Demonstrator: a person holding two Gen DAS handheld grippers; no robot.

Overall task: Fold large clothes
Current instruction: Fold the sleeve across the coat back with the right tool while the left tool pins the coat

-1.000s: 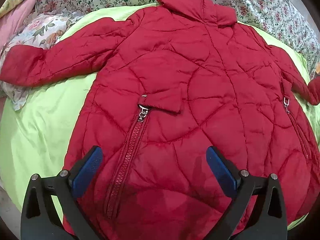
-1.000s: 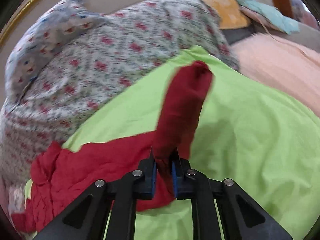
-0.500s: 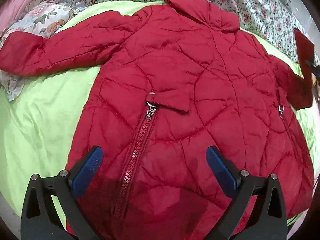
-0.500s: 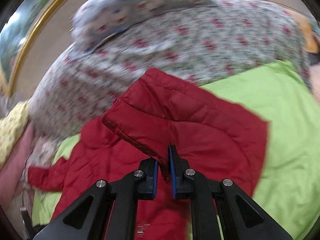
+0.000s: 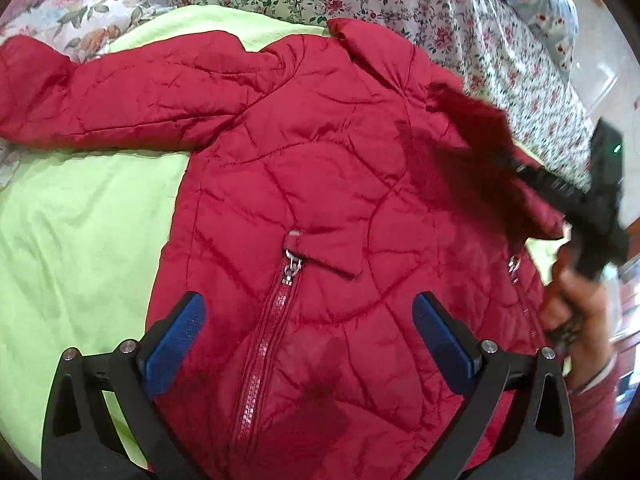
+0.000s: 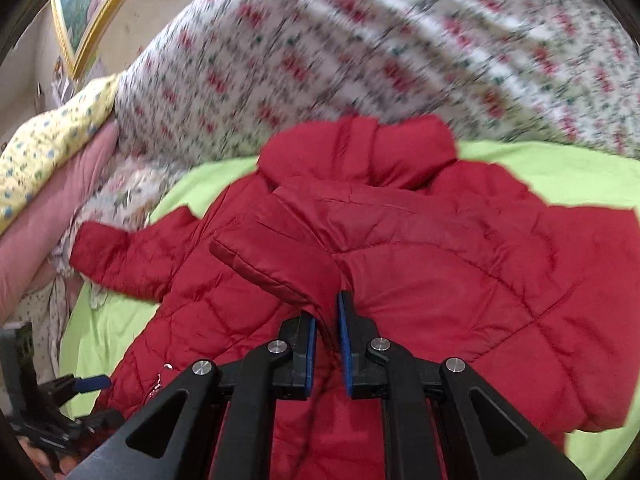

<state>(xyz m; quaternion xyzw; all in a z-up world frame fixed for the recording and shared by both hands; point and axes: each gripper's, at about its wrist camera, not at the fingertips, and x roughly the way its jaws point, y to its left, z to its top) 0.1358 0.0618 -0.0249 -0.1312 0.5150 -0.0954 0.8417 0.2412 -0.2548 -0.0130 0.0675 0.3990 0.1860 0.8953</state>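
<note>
Sleeve fold: right gripper [image 6: 328, 332] clamps cuff of red quilted puffer jacket [image 5: 320, 184], over its body. Left gripper [image 5: 308, 336] wide, empty. Next: lay sleeve flat, release.

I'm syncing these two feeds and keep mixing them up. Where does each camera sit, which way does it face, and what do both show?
Left wrist view: sits on the left gripper, looking down over its open blue pads at the red quilted jacket on the lime-green sheet; the person's right hand shows at the right edge.
Right wrist view: sits on the right gripper, facing the jacket's collar and floral bedding; its pads are shut on the sleeve cuff.
Shared: jacket, sheet, floral bedding, and each view catches the other gripper.
</note>
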